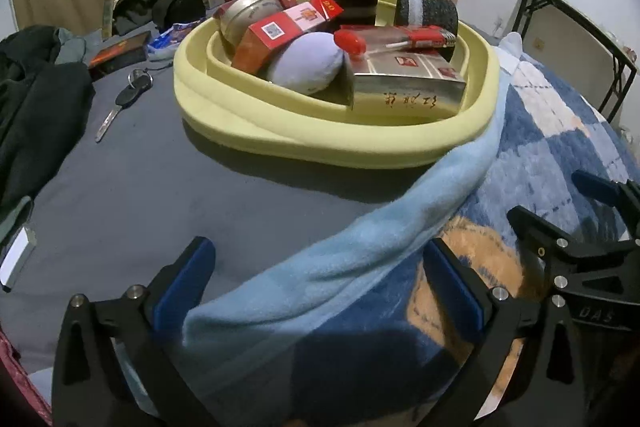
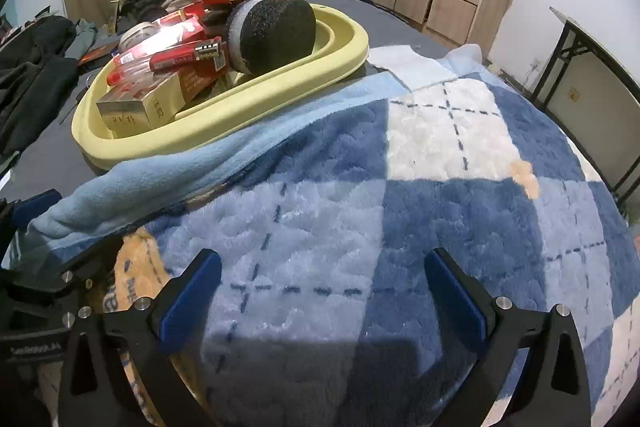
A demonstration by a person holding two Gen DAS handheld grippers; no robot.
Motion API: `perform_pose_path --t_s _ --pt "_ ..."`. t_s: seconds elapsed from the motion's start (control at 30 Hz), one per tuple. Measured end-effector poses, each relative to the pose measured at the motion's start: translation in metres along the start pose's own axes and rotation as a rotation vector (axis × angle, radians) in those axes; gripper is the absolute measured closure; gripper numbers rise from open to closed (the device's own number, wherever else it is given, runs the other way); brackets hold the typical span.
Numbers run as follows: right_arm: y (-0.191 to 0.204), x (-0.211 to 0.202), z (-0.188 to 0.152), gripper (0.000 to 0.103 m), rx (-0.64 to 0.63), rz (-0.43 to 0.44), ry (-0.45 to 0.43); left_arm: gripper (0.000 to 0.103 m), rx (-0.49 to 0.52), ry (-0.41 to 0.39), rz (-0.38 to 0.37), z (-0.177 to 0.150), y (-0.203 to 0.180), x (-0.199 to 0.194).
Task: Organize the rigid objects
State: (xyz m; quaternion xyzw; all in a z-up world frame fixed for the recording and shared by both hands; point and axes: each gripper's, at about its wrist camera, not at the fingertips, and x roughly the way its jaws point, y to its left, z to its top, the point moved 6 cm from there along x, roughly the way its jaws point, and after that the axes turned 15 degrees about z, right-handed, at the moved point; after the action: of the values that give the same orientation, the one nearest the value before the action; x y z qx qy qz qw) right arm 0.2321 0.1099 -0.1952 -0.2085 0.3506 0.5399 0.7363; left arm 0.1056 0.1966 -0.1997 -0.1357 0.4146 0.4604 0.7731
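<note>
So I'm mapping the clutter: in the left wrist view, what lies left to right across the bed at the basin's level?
dark jacket → key → yellow basin → checked blanket

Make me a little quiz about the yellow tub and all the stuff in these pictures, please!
1. True or false: the left gripper is holding a red box.
2. What lies on the grey sheet left of the yellow tub? A) key B) spoon C) cup
3. Fill in: the right gripper hangs over a checked ____.

Key: 1 false, both grippers are open and empty. 2 A. 3 blanket.
</note>
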Motion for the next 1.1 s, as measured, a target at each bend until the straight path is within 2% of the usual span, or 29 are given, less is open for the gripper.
perform_pose_path --t_s 1.1 --pt "0.0008 0.0007 -0.0002 0.000 -0.004 -0.003 0.005 0.000 0.004 0.001 0.003 -0.0007 -0.0012 -0.0011"
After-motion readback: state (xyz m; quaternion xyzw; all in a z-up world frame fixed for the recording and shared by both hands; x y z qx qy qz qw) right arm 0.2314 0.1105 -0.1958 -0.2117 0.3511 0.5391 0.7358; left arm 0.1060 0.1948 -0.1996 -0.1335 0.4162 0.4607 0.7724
